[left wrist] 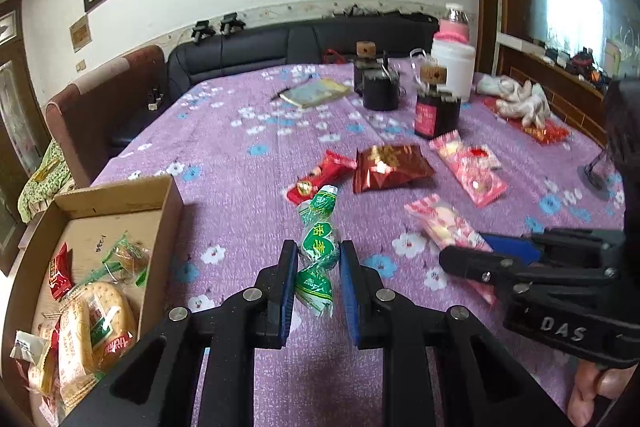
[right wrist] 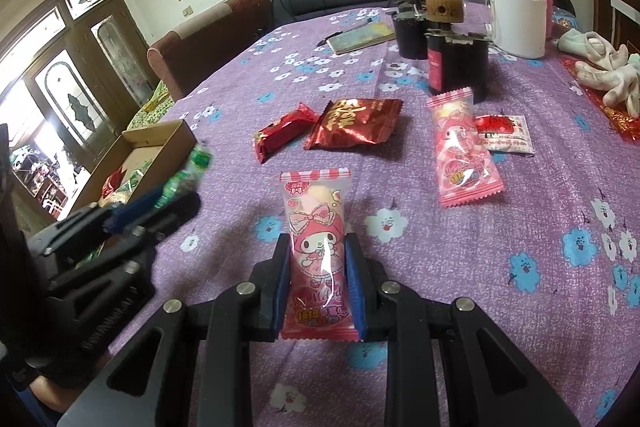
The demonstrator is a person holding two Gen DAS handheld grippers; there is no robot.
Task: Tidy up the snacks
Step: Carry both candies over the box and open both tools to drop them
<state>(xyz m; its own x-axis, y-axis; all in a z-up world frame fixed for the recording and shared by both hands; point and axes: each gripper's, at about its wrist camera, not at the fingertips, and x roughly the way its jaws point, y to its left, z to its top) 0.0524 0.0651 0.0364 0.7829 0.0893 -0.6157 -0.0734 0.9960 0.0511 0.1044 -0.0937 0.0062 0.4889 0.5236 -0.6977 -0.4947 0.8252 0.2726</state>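
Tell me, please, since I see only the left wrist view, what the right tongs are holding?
Observer: The right tongs are shut on a pink character-print snack packet, held lengthwise between the pads.
Operator: Thank you. Is anything lying beside the other pink packet farther out?
Observer: Yes, a small white and red sachet lies against the right side of that second pink packet; in your view only a sliver of it shows.
Operator: And how do my left tongs look from there?
Observer: The left tongs are shut on the green wrapped snack, just in front of the cardboard box.
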